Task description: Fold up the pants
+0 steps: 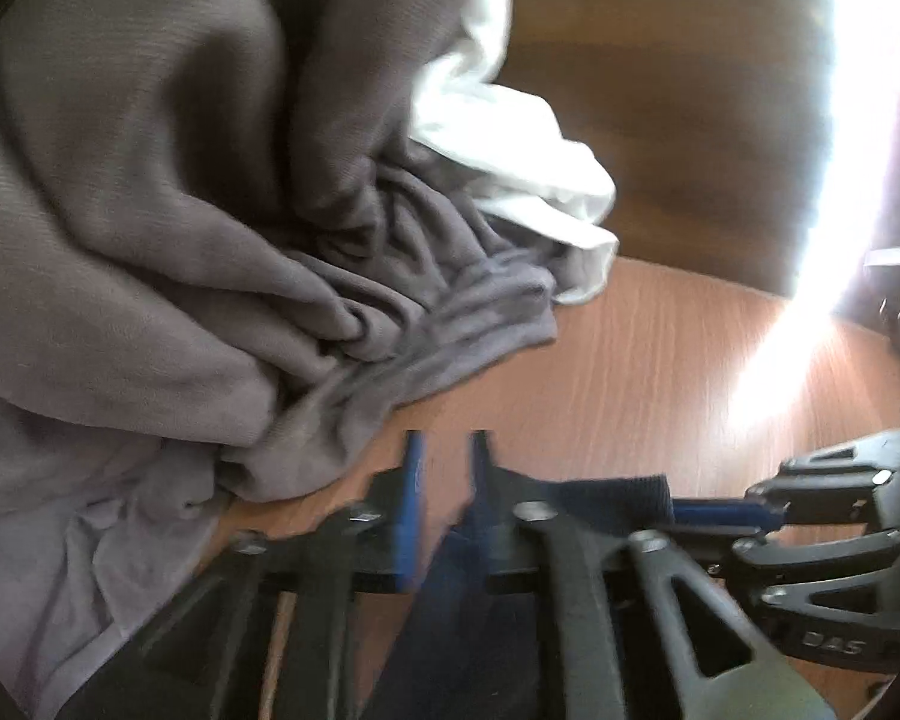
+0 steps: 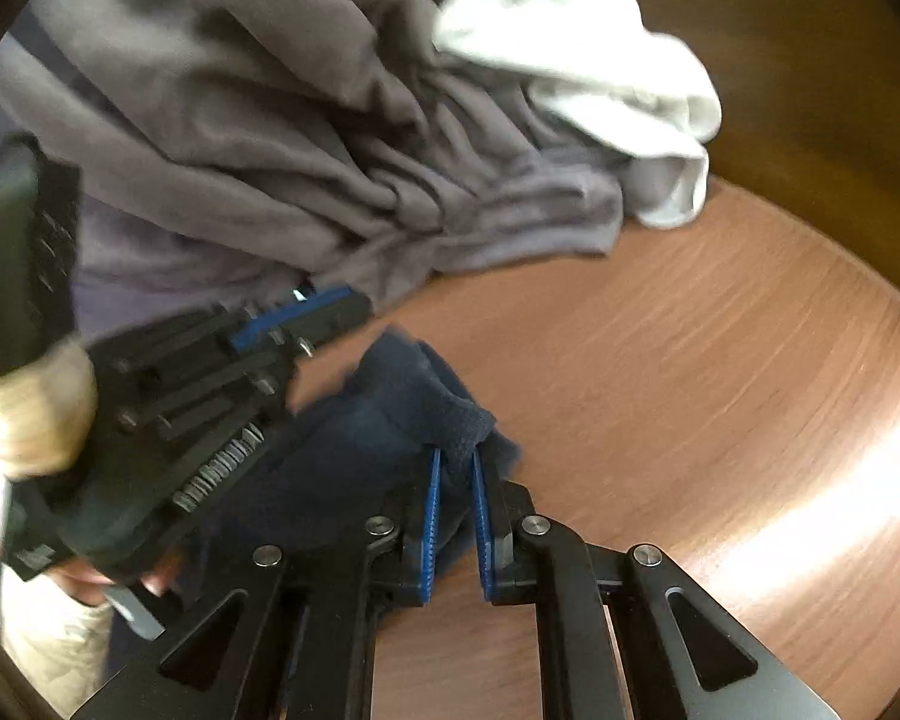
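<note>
Dark navy pants hang between my two grippers above the round wooden table. My right gripper is shut on a bunched edge of the navy fabric. In the left wrist view my left gripper has navy fabric between its blue pads, jaws nearly closed. The right gripper shows there at the right, pinching a navy edge. The left gripper shows at the left of the right wrist view, held by a hand.
A crumpled grey garment lies in a pile on the left of the table, also in the right wrist view. A white cloth lies behind it near the table's far edge. Bright glare crosses the right side.
</note>
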`<state>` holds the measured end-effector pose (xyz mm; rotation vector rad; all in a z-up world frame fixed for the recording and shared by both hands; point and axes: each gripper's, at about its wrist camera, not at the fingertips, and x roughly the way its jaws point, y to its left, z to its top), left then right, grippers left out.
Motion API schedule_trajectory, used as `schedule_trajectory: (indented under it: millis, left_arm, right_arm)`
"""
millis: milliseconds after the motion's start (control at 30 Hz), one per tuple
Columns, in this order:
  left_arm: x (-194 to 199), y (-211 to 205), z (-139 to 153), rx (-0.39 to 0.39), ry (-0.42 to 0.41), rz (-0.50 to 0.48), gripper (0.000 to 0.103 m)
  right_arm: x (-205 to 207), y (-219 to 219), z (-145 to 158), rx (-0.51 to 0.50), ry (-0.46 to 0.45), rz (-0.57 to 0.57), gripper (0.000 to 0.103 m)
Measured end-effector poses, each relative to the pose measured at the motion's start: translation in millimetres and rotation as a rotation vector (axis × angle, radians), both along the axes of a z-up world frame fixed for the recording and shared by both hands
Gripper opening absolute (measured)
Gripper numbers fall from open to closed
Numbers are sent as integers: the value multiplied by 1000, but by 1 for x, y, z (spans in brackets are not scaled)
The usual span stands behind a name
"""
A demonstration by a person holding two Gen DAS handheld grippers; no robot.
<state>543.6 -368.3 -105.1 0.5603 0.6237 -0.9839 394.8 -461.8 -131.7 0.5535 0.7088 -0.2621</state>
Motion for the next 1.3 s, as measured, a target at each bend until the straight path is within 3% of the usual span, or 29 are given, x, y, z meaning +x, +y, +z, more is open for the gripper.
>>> schedule_trajectory:
  millis: [100, 167, 233, 267, 367, 467, 567, 633, 700, 833, 1067, 1300]
  left_arm:
    - [8, 21, 16, -27, -3, 38, 33]
    - [12, 38, 22, -24, 1, 61, 38]
    - [16, 60, 26, -10, -4, 99, 38]
    - [15, 73, 28, 0, 0, 123, 38]
    - [9, 107, 30, -5, 34, 171, 38]
    - [-2, 143, 28, 6, 56, 219, 38]
    - [-15, 165, 19, 60, 62, 229, 38]
    - [-22, 172, 11, 94, 73, 224, 38]
    - [-26, 177, 6, 110, 88, 219, 38]
    - [-24, 166, 7, 86, 133, 154, 38]
    - [-6, 98, 6, 31, 197, -65, 38]
    - [24, 43, -15, 17, 289, -125, 38]
  right_arm:
    - [2, -3, -5, 5, 18, 2, 12]
    - [3, -4, -4, 9, 24, 1, 18]
    - [-1, -5, 0, -1, 28, -29, 37]
    - [-4, -4, 2, -16, 27, -52, 40]
    - [-12, 1, 14, -87, 11, -101, 40]
    - [-12, 13, 29, -158, 7, -72, 40]
    - [-9, 26, 38, -179, -6, -39, 40]
    - [-9, 34, 39, -188, -7, -32, 48]
    - [-8, 40, 37, -187, -12, -37, 50]
    - [-12, 42, 28, -177, -19, -62, 50]
    - [-21, 26, 17, -88, -67, -94, 50]
    - [-15, 20, 14, -74, -91, -86, 50]
